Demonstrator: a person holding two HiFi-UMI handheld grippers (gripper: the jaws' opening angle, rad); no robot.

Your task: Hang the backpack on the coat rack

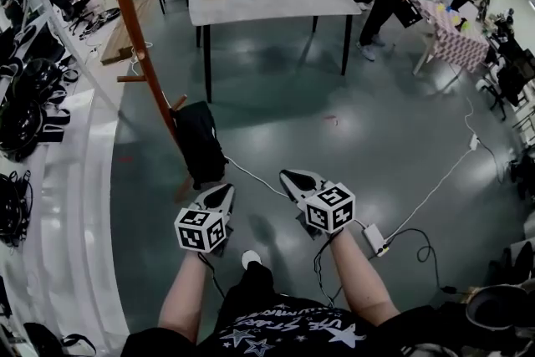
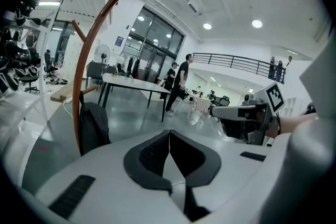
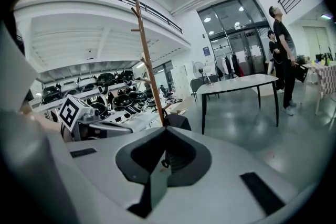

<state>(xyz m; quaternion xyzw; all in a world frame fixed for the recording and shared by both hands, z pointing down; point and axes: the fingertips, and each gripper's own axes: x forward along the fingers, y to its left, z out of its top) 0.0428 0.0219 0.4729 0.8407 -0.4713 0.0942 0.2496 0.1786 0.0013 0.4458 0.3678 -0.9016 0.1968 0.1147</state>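
Both the left gripper (image 1: pixel 221 193) and right gripper (image 1: pixel 287 177) are closed and empty, held apart from the coat rack (image 1: pixel 134 21), apparently because the backpack (image 1: pixel 199 142) already hangs from its low peg.

Black starry shirt (image 1: pixel 276 330), grey hand-held grippers (image 1: pixel 224 190) (image 1: pixel 286 176)

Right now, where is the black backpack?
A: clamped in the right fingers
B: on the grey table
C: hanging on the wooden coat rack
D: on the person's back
C: the backpack hangs from a low peg of the coat rack, away from the table.
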